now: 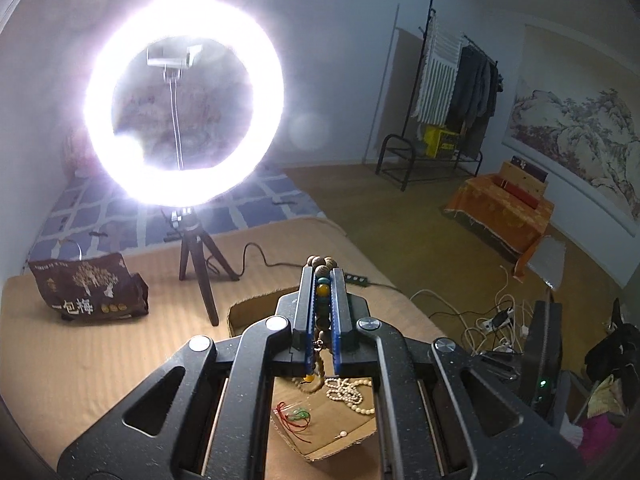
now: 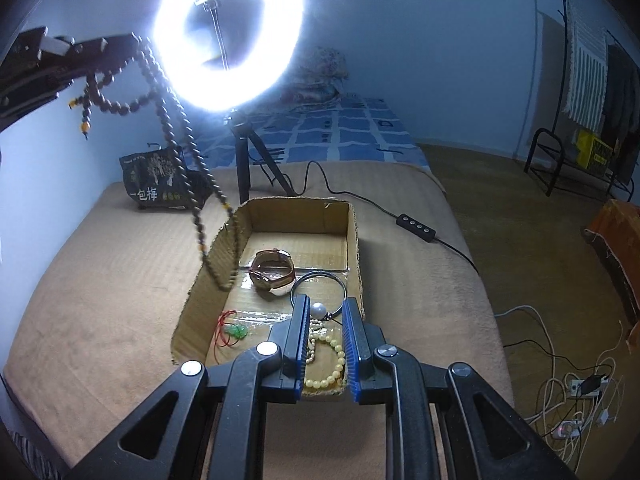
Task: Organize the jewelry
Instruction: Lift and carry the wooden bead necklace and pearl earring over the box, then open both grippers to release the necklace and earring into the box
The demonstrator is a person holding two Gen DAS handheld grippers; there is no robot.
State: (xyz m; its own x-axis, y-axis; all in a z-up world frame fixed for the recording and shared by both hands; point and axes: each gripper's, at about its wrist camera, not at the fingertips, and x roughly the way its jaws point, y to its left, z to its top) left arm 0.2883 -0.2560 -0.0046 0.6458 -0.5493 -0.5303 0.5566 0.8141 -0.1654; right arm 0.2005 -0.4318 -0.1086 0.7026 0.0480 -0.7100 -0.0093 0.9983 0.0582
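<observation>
Wooden bead strand (image 2: 176, 136): long string of dark brown beads with amber and turquoise accent beads, lifted in the air; seen from the right wrist, it hangs in loops from the left gripper, its lowest loop dangling at the left wall of the cardboard box.
Left gripper (image 1: 322, 276): blue-lined fingers pressed together on the wooden bead strand; beads show between the pads and bunch beyond the tips.
Right gripper (image 2: 326, 304): fingers stand a little apart over the near end of the box; nothing is pinched between them.
Cardboard box (image 2: 356, 240): open, shallow, lying on the tan blanket; holds the remaining jewelry.
Pale bead bracelet (image 2: 332, 372): yellowish round beads, on the box floor between the right gripper's fingers as viewed.
Thin hoop with pearl ball (image 2: 318, 310): dark ring lying flat, the ball at its near edge.
Watch (image 2: 274, 274): brown strap, curled, mid-box, just beside the hoop.
Red cord with green pendant (image 2: 232, 330): at the box's left side.
Tan blanket (image 2: 100, 300): covers the bed under the box.
Ring light (image 2: 228, 36): lit, on a small tripod behind the box.
Dark printed bag (image 2: 160, 184): on the blanket, left of the tripod.
</observation>
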